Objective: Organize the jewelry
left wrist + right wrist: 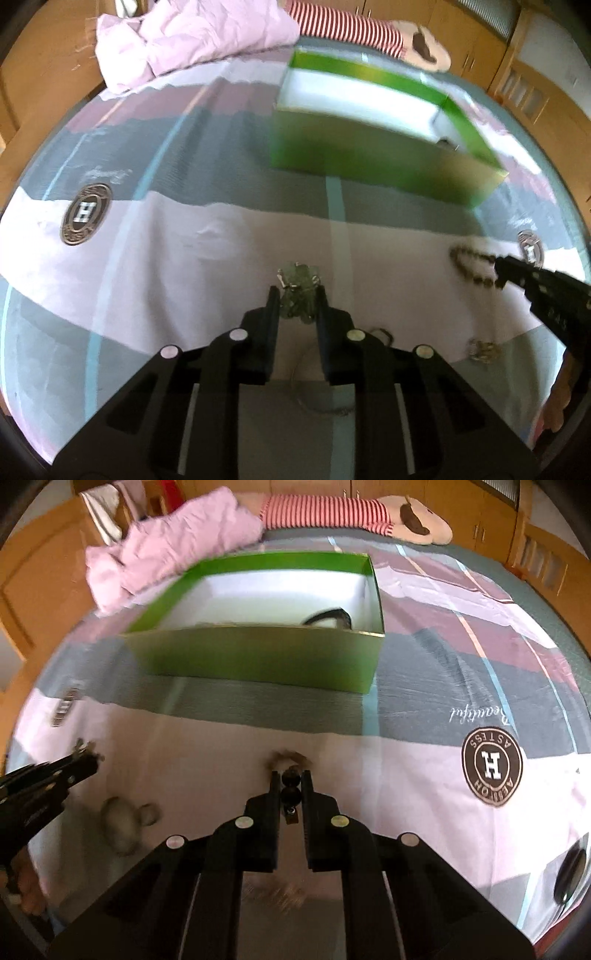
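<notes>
My left gripper (297,293) is shut on a pale green beaded piece (298,280) just above the bedspread. In the right wrist view it comes in from the left (88,758). My right gripper (290,775) is shut on a dark beaded bracelet (290,794), whose loop hangs blurred past the tips. The left wrist view shows that gripper (498,275) at the right with the bracelet (467,264) dangling. Beyond both stands an open green box (258,657) (369,162) with a white inside. A dark item (332,617) lies in its right end.
More jewelry lies on the patterned bedspread (443,657): a small cluster (484,350), a thin chain (325,410), and two blurred pale pieces (122,823). A pink quilt (166,542) and a striped plush toy (332,511) lie at the far edge. Wooden cupboards surround the bed.
</notes>
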The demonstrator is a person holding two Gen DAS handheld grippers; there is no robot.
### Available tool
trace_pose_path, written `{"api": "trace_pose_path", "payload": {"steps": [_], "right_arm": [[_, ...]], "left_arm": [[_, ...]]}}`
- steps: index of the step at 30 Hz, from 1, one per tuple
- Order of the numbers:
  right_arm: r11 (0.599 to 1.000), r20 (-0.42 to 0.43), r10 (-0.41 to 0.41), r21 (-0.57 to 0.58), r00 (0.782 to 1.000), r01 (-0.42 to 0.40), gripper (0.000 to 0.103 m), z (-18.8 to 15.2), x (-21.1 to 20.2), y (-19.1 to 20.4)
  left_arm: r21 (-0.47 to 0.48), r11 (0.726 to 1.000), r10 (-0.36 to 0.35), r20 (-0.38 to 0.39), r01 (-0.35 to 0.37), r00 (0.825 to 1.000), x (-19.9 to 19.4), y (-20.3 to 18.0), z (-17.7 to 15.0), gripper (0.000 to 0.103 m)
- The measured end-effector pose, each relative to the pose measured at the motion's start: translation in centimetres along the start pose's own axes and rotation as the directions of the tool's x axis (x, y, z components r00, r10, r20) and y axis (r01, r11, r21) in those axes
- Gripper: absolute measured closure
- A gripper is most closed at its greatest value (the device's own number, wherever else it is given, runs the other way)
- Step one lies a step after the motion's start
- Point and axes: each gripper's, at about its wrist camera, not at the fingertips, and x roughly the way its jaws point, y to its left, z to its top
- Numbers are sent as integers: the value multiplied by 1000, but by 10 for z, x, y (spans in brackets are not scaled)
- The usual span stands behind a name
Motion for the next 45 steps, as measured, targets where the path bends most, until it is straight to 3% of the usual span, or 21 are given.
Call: {"api": "trace_pose_path", "payload": {"steps": [4, 8, 15, 17, 18, 21, 25, 28, 35, 39, 45], "right_arm": [[996, 4, 94, -5, 996, -93, 92, -15, -25, 12], [993, -48, 119, 4, 992, -119, 92, -40, -29, 21], [1000, -165, 3, -3, 986, -3, 91, -89, -17, 5], [1000, -173, -6, 19, 985, 9, 83, -95, -18, -5], [999, -168, -10, 31, 986, 16, 77, -96, -21, -10], [998, -153, -45, 29, 987, 50, 74, -94, -26, -16], [999, -143, -41, 29, 989, 46, 74, -94, -28, -16], [999, -147, -29, 28, 989, 34, 72, -94, -26, -14], [999, -151, -38, -5, 988, 38, 66, -87, -18, -1], [997, -144, -68, -50, 987, 62, 59, -83, -13, 10], [995, -162, -85, -72, 983, 74, 58, -84, -2, 16]], "left_arm": [[-2, 1000, -3, 28, 3, 1000, -28, 0, -10, 84], [9, 1000, -27, 7, 27, 1000, -38, -9, -30, 84], [84, 993, -76, -106, 85, 992, -28, -29, -86, 83], [85, 994, -64, -124, 75, 990, -25, -26, -93, 80], [83, 994, -59, -125, 69, 990, -25, -24, -95, 74], [82, 995, -44, -109, 53, 993, -28, -20, -95, 61], [75, 996, -38, -99, 46, 994, -30, -18, -91, 59], [79, 996, -38, -100, 46, 994, -31, -19, -90, 47], [104, 994, -18, -112, 29, 994, -23, -31, -91, 46], [128, 992, 4, -102, 9, 995, -23, -38, -91, 39], [130, 991, 8, -117, 8, 993, -18, -38, -93, 39]]}}
